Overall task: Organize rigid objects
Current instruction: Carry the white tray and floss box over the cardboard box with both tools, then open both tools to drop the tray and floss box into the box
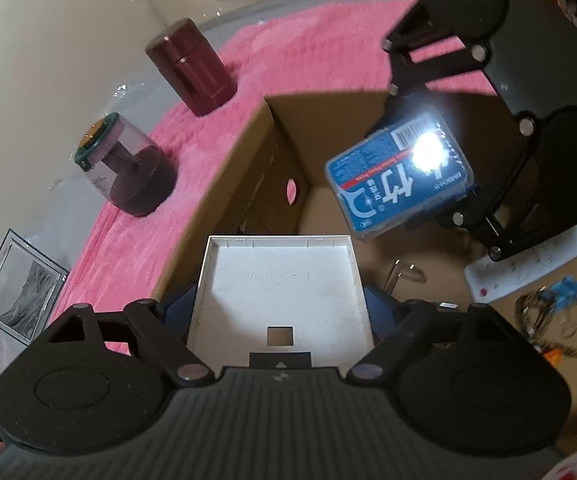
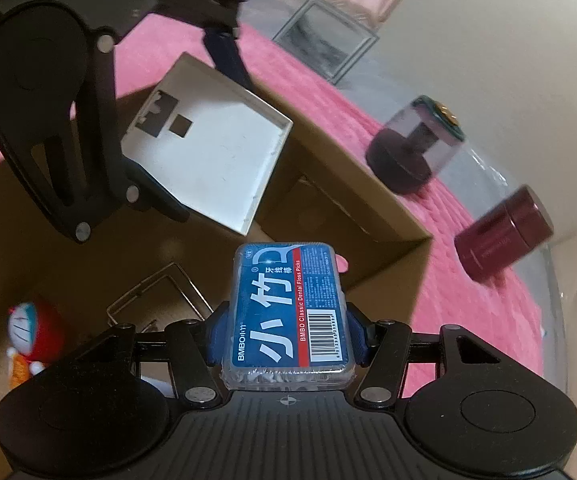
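My left gripper (image 1: 280, 304) is shut on a white square plastic cover (image 1: 280, 284) and holds it over the open cardboard box (image 1: 224, 184). The cover also shows in the right wrist view (image 2: 212, 160). My right gripper (image 2: 288, 320) is shut on a blue box of dental floss picks (image 2: 288, 304), also above the box; the left wrist view shows that floss box (image 1: 400, 180) at the upper right. A dark red tin (image 1: 192, 66) and a clear jar with a green lid (image 1: 128, 164) stand on the pink mat outside the box.
Inside the box lie a white remote (image 1: 528, 268), a metal wire clip (image 2: 160, 292), a Doraemon figure (image 2: 28, 332) and tangled small items (image 1: 548, 312). A framed picture (image 1: 20, 284) lies beyond the pink mat (image 1: 308, 52). A beige surface surrounds the mat.
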The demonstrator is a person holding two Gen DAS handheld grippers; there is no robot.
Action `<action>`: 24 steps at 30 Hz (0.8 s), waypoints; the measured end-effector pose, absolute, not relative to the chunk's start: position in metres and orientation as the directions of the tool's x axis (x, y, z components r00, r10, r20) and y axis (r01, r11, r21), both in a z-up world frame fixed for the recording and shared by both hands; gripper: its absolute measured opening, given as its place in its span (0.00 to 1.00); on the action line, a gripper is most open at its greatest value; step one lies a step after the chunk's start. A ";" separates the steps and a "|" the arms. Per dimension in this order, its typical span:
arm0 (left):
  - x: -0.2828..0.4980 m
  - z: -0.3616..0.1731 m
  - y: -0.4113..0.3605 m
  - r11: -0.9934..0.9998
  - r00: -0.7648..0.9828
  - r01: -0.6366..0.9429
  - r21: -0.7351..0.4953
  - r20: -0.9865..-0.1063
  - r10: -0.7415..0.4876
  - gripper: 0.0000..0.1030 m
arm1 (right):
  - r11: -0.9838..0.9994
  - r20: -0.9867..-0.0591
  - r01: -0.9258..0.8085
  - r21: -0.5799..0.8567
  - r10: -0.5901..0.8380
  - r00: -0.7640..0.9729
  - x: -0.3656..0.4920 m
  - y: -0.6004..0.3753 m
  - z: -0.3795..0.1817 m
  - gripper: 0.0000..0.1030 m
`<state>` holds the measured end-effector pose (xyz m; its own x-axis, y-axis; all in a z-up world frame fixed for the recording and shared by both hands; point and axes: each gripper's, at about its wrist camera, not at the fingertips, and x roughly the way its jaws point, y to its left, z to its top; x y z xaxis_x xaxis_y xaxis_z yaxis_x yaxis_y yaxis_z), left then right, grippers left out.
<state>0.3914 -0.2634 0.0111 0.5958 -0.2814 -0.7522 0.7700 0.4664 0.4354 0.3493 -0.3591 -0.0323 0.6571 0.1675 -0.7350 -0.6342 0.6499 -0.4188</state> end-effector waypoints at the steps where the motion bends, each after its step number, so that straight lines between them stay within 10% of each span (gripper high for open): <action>1: 0.393 0.007 -0.264 0.460 0.598 0.770 0.443 -0.753 -0.275 0.81 | 0.640 -0.738 -0.640 -0.426 0.163 0.655 0.351 -0.357 -0.035 0.53; 24: 0.393 0.017 -0.245 0.541 0.635 0.727 0.422 -0.712 -0.298 0.82 | 0.640 -0.765 -0.645 -0.417 0.136 0.630 0.380 -0.340 -0.052 0.53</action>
<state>0.3933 -0.2445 0.0172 0.6353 -0.2981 -0.7124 0.7275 0.5407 0.4225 0.3796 -0.3400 -0.0518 0.6296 0.1357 -0.7649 -0.6451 0.6400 -0.4174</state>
